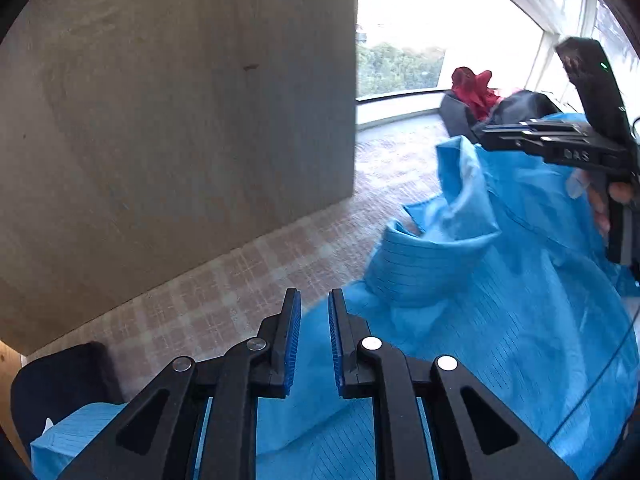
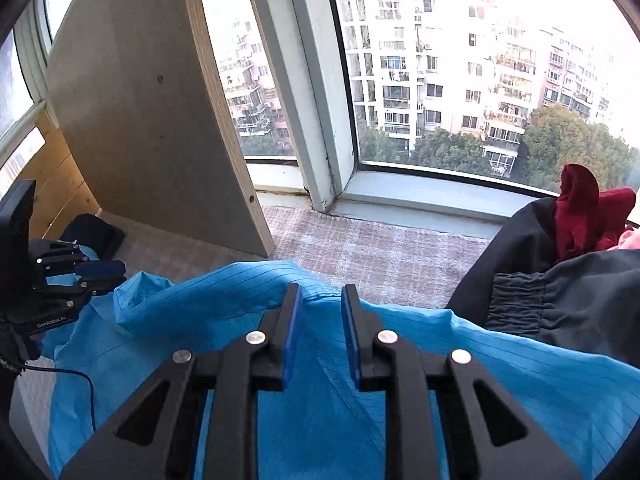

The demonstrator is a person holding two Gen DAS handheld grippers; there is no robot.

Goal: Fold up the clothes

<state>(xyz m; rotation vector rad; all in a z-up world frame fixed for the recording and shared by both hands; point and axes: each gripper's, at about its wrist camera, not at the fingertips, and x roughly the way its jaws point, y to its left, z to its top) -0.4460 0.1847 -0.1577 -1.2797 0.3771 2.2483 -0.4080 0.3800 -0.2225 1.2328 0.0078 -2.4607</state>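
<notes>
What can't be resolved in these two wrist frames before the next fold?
- Blue garment: hem and lower part cut off by the bottom edge and covered by the left gripper, left wrist view.
- Right gripper: edge-on, jaw state unreadable there.
- Dark garment: cut off by the right edge, right wrist view.
- Red cloth: bunched, type unclear.

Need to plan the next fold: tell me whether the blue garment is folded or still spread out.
Not folded: the blue garment lies loosely rumpled across the checked surface, collar bunched up and no neat fold lines visible.
</notes>
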